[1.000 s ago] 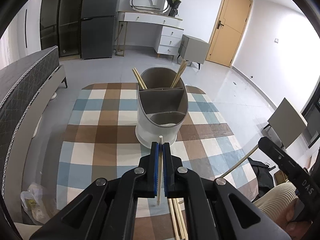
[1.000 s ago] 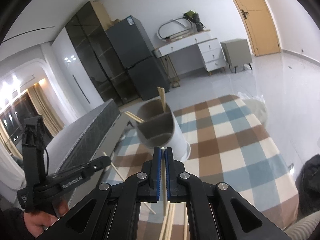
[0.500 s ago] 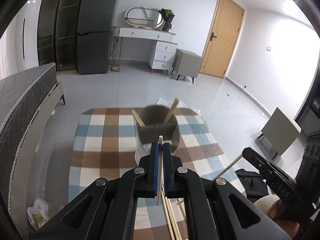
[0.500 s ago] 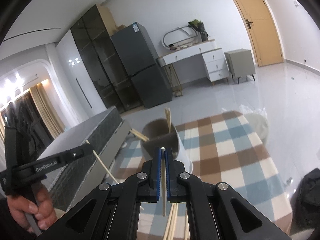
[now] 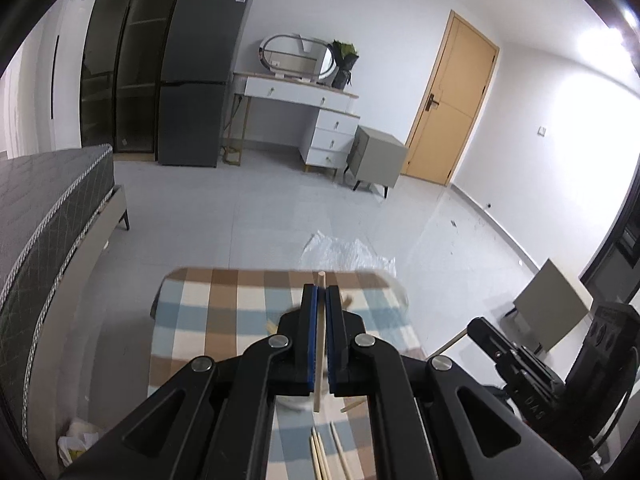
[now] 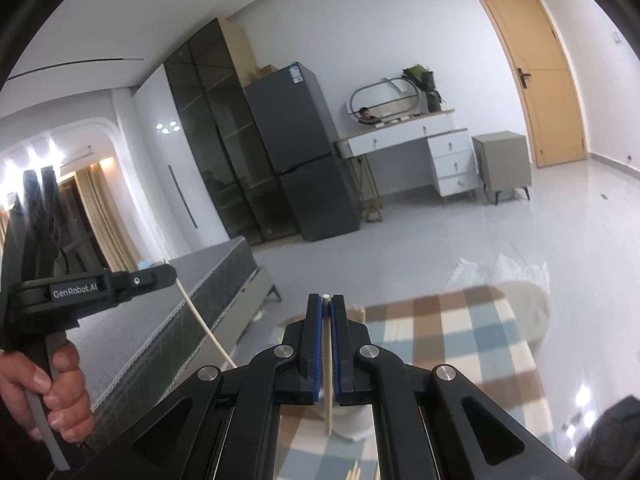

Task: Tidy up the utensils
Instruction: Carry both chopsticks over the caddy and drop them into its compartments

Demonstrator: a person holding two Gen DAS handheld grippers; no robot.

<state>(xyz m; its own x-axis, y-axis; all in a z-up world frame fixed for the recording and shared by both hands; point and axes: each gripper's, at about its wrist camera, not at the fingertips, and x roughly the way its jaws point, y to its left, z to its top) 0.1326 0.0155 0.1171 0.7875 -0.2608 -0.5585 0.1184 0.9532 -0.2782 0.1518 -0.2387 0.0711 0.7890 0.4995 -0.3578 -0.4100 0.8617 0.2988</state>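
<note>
My left gripper is shut on a pale wooden chopstick that stands upright between its blue pads. My right gripper is shut the same way on a second chopstick. Both are held high above the checked table. The grey-white utensil holder is almost hidden behind the fingers; only its white base and the tips of chopsticks standing in it show. In the right wrist view the left gripper appears at left, its chopstick slanting down.
Several loose chopsticks lie on the tablecloth near the front edge. A grey bed runs along the table's left side. A clear plastic bag lies on the floor past the far edge. A hand grips the left handle.
Both grippers have risen with their chopsticks still clamped. The holder, plain in the middle of the views a second ago, has sunk behind the fingers.
</note>
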